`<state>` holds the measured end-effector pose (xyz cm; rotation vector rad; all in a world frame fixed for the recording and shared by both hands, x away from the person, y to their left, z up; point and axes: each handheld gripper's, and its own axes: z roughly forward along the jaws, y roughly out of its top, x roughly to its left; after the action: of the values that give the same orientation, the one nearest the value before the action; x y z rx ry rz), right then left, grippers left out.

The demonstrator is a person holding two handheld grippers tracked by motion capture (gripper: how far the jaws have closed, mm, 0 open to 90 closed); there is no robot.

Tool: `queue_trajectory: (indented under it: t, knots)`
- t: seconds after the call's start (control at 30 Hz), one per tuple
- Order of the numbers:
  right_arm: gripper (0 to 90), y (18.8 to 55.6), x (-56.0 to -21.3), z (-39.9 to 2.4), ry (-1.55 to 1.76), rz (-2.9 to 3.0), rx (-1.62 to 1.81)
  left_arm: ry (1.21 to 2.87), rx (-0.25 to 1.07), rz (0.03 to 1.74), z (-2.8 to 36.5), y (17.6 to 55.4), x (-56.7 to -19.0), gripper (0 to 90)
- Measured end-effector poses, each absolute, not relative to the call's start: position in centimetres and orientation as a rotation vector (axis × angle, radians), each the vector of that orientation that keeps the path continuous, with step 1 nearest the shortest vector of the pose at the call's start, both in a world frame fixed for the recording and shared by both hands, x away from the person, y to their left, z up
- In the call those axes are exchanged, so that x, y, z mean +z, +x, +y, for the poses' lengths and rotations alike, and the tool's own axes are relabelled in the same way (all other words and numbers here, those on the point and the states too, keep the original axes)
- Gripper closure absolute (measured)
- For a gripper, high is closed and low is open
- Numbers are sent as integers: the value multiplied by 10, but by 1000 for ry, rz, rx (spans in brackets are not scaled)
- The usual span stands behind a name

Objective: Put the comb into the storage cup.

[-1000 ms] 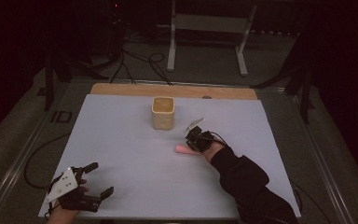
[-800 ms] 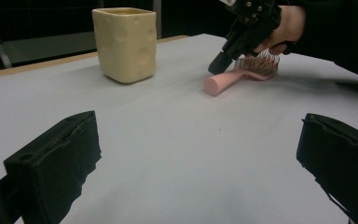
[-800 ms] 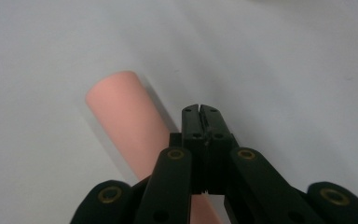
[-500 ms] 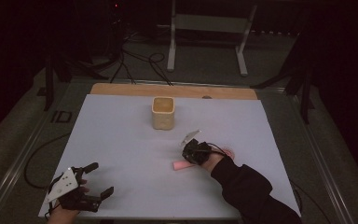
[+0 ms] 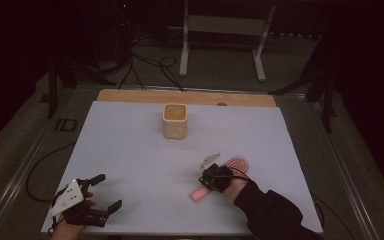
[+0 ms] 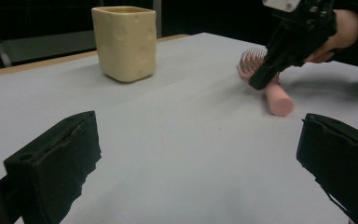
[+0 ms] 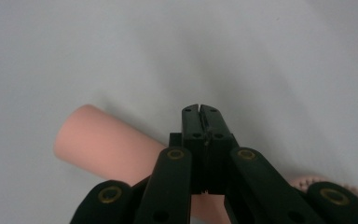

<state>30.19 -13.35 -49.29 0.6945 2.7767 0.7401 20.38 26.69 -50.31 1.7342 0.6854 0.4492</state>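
A pink brush (image 5: 223, 176) lies on the white surface (image 5: 140, 150), right of centre and nearer than the cream cup (image 5: 175, 120). The right gripper (image 5: 211, 181) sits over its handle, jaws pressed together, empty. The left gripper (image 5: 100, 192) rests at the near left corner, jaws spread.

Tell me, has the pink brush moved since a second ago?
Yes. The brush slid toward the person's side, farther from the cup, along with the right gripper.
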Motion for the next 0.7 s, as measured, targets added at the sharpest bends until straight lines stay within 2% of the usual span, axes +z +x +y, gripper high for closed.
queue_trajectory:
  t: [0.7]
  knots:
    - [900,268,-496,-179,720,2801,694,1738,455,687,266,204,-503,0]
